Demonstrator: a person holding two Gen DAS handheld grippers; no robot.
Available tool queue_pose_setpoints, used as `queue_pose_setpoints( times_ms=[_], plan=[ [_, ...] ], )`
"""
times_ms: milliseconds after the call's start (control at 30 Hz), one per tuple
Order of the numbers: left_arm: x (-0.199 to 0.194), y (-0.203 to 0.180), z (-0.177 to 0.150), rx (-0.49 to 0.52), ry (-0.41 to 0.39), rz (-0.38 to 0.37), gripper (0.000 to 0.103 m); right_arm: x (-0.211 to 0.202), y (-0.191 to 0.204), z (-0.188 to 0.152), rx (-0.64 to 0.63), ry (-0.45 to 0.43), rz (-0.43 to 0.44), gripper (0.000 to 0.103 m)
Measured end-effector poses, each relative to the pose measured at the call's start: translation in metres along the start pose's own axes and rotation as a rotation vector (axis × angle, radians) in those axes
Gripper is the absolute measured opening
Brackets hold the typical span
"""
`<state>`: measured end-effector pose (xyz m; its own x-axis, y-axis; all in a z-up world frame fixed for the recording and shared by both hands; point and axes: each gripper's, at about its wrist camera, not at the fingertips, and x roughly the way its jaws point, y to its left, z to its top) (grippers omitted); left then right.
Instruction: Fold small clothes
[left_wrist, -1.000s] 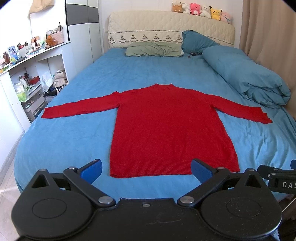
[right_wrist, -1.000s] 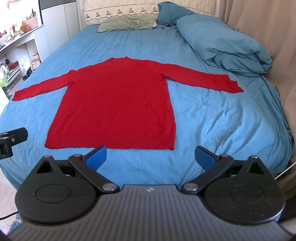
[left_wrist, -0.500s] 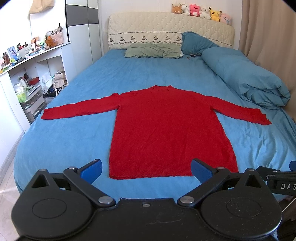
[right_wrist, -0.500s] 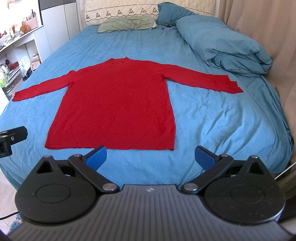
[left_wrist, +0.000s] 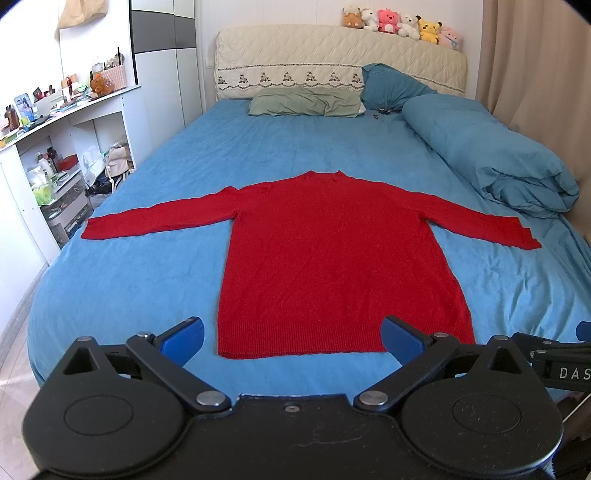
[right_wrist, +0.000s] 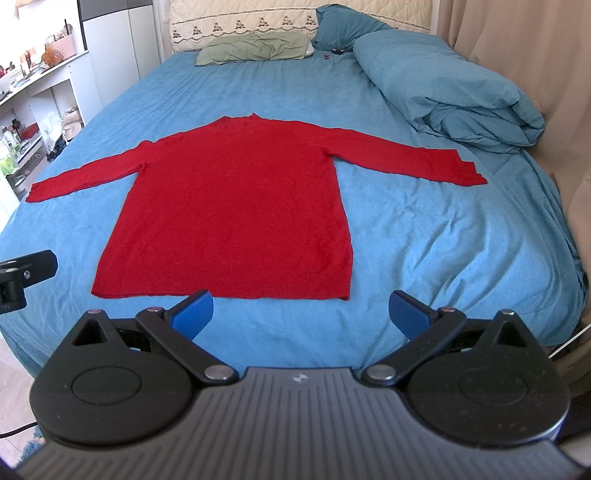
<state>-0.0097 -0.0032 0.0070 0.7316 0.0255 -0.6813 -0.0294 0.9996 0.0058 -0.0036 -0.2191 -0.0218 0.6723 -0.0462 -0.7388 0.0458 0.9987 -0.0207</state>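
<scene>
The sweater (left_wrist: 332, 266) lies flat on the bed (left_wrist: 147, 280), hem toward the foot, neck toward the headboard (left_wrist: 332, 62), both sleeves spread outward to the bed's sides. Two pillows (left_wrist: 306, 105) rest at the head end, just before the headboard. A row of stuffed toys (left_wrist: 402, 24) sits on top of the headboard. A rolled duvet (left_wrist: 491, 155) lies along the bed's right edge, beyond the right sleeve. Shelving (left_wrist: 55, 166) stands left of the bed. The left gripper (left_wrist: 293, 338) and right gripper (right_wrist: 301, 308) hang side by side at the foot end, just short of the hem, jaws spread.
</scene>
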Motion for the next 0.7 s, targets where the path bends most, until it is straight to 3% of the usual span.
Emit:
queue_pose_setpoints(
  times_ms=[700],
  plan=[
    [-0.0003, -0.0006, 0.0008, 0.0, 0.0, -0.001, 0.103, -0.0026, -0.0003, 0.0022, 0.0, -0.001, 0.002, 0.103]
  ],
)
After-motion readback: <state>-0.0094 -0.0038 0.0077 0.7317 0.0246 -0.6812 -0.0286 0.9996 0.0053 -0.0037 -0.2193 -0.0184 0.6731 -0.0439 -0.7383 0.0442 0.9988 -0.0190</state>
